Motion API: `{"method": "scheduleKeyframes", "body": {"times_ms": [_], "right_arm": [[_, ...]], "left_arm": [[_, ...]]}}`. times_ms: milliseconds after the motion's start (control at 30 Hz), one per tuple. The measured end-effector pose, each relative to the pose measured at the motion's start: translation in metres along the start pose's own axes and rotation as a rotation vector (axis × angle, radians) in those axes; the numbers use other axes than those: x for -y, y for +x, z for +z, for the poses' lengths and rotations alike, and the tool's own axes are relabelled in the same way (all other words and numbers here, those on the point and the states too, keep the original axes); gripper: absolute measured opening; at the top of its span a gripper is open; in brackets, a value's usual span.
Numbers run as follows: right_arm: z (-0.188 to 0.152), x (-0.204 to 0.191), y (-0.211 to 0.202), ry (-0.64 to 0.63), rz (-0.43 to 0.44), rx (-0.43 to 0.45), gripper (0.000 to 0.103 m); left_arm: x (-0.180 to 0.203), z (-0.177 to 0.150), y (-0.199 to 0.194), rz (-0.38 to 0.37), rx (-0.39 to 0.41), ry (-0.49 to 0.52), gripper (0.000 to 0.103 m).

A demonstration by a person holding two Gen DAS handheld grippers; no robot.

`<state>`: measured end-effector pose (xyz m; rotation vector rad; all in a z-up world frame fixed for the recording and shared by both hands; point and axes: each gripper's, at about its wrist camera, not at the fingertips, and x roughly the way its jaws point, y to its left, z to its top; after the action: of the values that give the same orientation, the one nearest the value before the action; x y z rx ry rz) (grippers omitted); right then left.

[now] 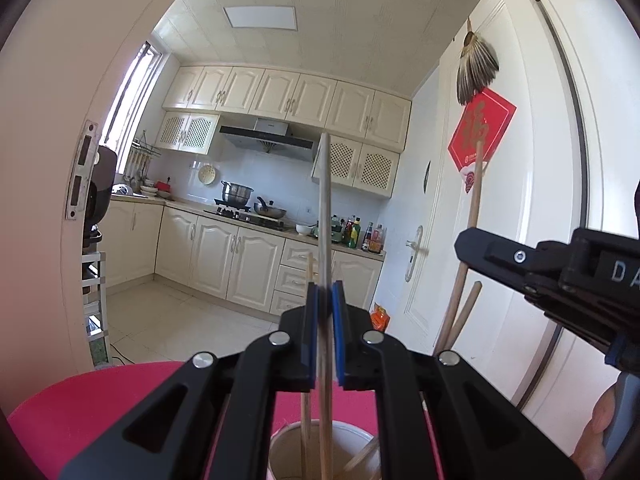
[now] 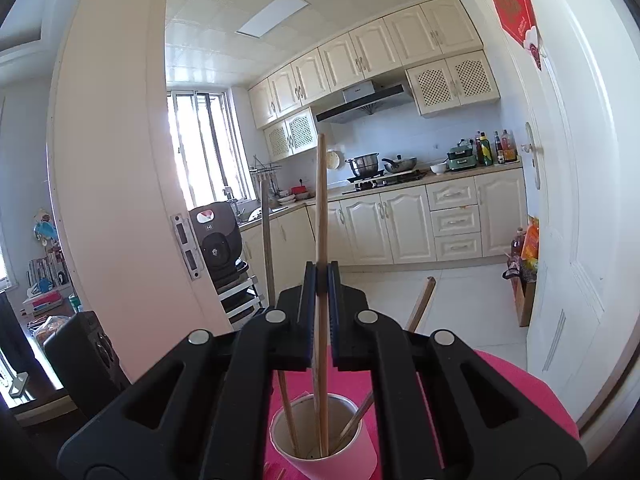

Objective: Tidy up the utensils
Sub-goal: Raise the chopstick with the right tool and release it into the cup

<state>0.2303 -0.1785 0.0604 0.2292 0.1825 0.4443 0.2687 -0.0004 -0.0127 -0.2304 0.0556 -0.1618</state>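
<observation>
Standing chopsticks in a paper cup (image 2: pixel 324 432) on a pink tabletop (image 1: pixel 100 400) looks to be the job, and it seems well advanced. Both tools are clamped tight, each on one chopstick. The left gripper (image 1: pixel 325 300) pinches a pale chopstick (image 1: pixel 325 200) between its blue pads; the stick runs straight up past the fingertips and down below them into the cup, which sits directly under the jaws. The right gripper (image 2: pixel 321 280) holds a wooden chopstick (image 2: pixel 320 208) the same way, with its lower end already inside the cup beneath the fingers.

Done, as far as can be seen: two loose sticks already lean in the cup, one to the left of the right tool's held stick and one slanting out to its right. Left, I judge: both held sticks need releasing so they settle, and whether more utensils wait elsewhere cannot be told.

Only the right wrist view shows the cup whole, its rim, inner wall and the sticks' lower ends, plus the leaning chopstick (image 2: pixel 420 304) poking up to the right of the fingers. Only the left wrist view shows the other tool from outside, coming in from the right with its chopstick rising above it, and part of the person's hand (image 1: pixel 600 432) at the lower right edge.
</observation>
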Motion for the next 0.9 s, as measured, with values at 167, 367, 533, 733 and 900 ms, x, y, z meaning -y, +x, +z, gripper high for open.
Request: {"method": "scheduleKeyframes", "body": {"times_ms": [167, 367, 533, 733, 900], "right_arm": [[-0.003, 0.0, -0.001, -0.001, -0.007, -0.011, 0.006], [-0.008, 0.0, -0.005, 0.006, -0.019, -0.026, 0.006], [-0.011, 0.0, -0.008, 0.009, -0.028, -0.036, 0.006], [-0.014, 0.0, -0.01, 0.016, -0.04, -0.053, 0.007], [-0.016, -0.004, -0.015, 0.015, -0.049, -0.067, 0.007]], "left_arm": [[0.001, 0.004, -0.007, -0.021, -0.026, 0.022, 0.007], [0.006, 0.006, -0.016, -0.038, -0.059, 0.057, 0.022], [0.002, 0.009, -0.026, -0.033, -0.083, 0.045, 0.032], [-0.001, 0.012, -0.035, -0.02, -0.108, 0.054, 0.042], [-0.002, 0.016, -0.043, -0.006, -0.12, 0.06, 0.051]]}}
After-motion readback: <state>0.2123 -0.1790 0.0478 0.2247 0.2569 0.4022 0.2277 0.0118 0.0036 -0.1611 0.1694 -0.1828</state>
